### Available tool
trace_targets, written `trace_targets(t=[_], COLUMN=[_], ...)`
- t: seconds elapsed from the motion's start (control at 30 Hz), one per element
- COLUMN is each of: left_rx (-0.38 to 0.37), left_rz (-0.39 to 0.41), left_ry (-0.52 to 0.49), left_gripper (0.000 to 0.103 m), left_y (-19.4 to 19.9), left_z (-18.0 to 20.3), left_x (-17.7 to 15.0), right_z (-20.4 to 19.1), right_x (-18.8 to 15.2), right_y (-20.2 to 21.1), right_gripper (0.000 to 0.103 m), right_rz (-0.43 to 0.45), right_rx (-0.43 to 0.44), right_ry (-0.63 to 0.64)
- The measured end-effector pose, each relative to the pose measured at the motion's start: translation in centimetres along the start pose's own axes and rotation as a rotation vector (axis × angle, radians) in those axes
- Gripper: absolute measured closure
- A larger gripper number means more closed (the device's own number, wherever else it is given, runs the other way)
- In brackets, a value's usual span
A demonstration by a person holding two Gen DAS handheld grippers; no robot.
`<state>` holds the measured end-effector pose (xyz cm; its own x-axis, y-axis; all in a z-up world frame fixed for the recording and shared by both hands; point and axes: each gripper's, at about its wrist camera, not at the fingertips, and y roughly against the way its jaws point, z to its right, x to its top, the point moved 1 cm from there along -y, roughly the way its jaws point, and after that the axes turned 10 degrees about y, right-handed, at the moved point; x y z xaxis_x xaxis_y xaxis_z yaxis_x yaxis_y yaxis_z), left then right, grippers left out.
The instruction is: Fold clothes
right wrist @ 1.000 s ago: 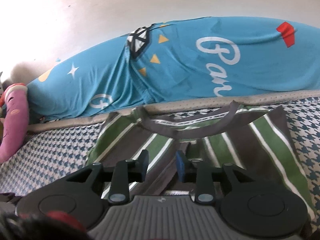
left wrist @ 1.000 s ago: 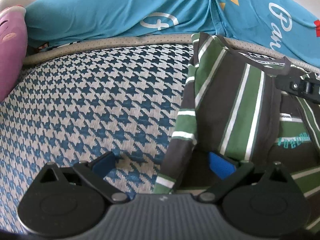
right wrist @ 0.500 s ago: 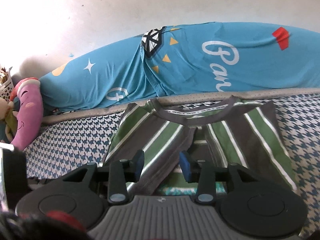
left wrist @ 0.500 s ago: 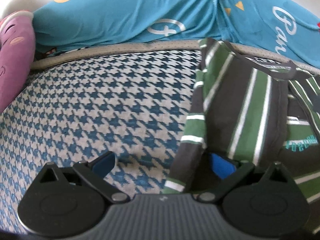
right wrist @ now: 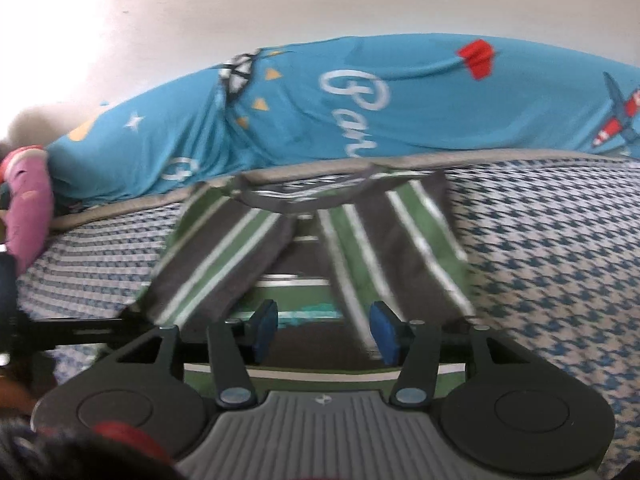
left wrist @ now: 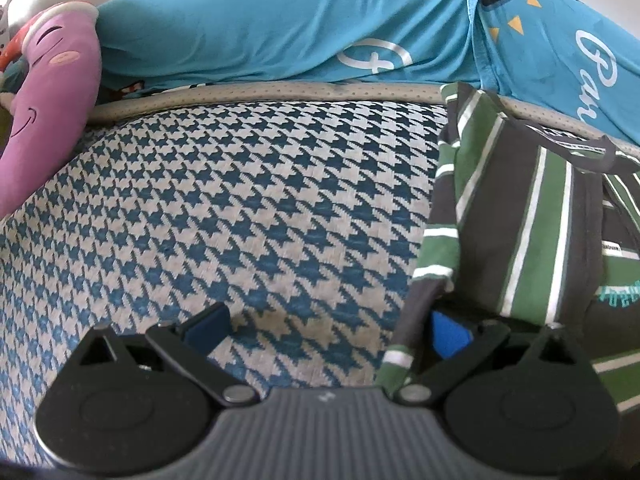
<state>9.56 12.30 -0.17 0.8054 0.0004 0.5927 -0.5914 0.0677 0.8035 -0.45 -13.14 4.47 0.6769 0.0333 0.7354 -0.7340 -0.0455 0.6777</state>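
Observation:
A green, grey and white striped shirt [left wrist: 532, 236] lies flat on the houndstooth bed cover [left wrist: 248, 208], collar toward the back. In the right wrist view both sides of the shirt [right wrist: 360, 236] are folded in toward its middle. My left gripper [left wrist: 328, 332] is open wide at the shirt's left edge. Its right pad [left wrist: 448, 336] sits against the folded edge, and its left pad [left wrist: 208, 326] is over bare cover. My right gripper [right wrist: 324, 334] hovers open over the shirt's lower middle with nothing between its fingers. That view is motion-blurred.
A blue printed quilt [left wrist: 280, 28] is heaped along the back, against a pale wall [right wrist: 320, 0]. A purple plush toy [left wrist: 44, 112] lies at the far left. A beige piping edge [left wrist: 260, 94] borders the bed cover. A black bar [right wrist: 80, 332] enters the right wrist view from the left.
My right gripper's jaws have spread wider, and it has drawn back from the collar toward the shirt's lower part. It has left the left wrist view. The left gripper has shifted slightly, still open.

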Motion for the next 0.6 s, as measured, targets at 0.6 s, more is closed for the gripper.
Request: trace_targets(t=[0.6], left_rx=[-0.024], left_rz=[-0.036], left_ry=[0.138], left_gripper=[0.000], left_y=[1.0], left_z=[-1.9], left_x=[1.5], right_z=[6.1], right_x=[-0.3], right_y=[-0.3], right_gripper=[0.050], right_rz=[-0.036], right_rx=[-0.103], right_ry=[-0.037])
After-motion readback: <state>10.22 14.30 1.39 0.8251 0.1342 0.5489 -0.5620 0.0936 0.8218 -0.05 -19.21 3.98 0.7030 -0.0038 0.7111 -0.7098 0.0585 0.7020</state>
